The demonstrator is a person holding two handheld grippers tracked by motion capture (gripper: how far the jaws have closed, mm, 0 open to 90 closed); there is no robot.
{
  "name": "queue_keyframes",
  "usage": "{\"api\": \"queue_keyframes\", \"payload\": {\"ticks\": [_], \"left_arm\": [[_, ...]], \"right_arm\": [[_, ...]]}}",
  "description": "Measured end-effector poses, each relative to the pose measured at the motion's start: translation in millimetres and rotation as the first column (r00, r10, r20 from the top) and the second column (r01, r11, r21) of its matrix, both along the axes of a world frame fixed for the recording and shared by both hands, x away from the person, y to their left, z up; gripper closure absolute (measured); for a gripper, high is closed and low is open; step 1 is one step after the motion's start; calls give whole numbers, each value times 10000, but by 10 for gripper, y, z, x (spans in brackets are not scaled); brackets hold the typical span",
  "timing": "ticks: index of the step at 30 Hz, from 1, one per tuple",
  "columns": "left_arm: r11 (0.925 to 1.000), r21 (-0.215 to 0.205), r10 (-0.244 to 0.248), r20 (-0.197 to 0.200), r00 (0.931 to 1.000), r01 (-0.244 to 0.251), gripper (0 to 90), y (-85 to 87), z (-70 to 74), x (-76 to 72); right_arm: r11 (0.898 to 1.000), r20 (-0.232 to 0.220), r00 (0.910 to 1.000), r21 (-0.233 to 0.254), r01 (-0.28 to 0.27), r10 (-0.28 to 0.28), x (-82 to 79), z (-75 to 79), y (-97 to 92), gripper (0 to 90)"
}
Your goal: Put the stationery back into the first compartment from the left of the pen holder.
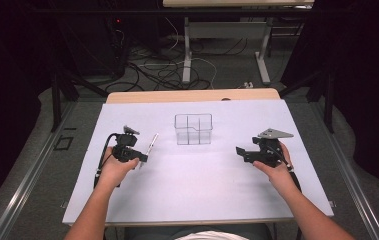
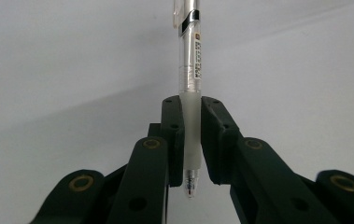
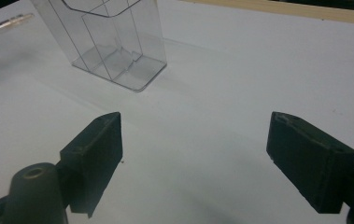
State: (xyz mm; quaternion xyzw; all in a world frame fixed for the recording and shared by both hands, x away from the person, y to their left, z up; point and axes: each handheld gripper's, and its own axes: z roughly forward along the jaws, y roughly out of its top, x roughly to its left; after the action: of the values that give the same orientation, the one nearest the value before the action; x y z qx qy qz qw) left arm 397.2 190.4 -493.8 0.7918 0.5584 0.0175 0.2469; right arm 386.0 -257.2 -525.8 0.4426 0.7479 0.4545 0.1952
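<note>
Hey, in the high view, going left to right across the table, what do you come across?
Left gripper shut on the pen → clear divided container → right gripper, jaws open and holding nothing.

Clear pen [image 2: 189, 70] (black band, frosted grip), black tongs [image 2: 191, 135], transparent organiser [image 1: 193, 129], white table [image 1: 202, 190]
</note>
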Motion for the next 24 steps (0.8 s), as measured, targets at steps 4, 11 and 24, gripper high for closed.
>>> {"api": "queue_keyframes", "payload": {"ticks": [4,11,24], "left_arm": [[9999,-95,-91,261,9996,93,801,31,102,-59],[9985,-230,-483,519,9975,495,801,-27,206,-149],[9878,-438,-1478,402,9882,1495,801,-239,228,-220]], "right_arm": [[9999,35,9999,-112,-101,101,-10,0,34,161],[9969,313,9986,-671,-408,430,-45,18,133,141],[9842,548,9928,-1478,-977,1067,-88,6,280,94]]}}
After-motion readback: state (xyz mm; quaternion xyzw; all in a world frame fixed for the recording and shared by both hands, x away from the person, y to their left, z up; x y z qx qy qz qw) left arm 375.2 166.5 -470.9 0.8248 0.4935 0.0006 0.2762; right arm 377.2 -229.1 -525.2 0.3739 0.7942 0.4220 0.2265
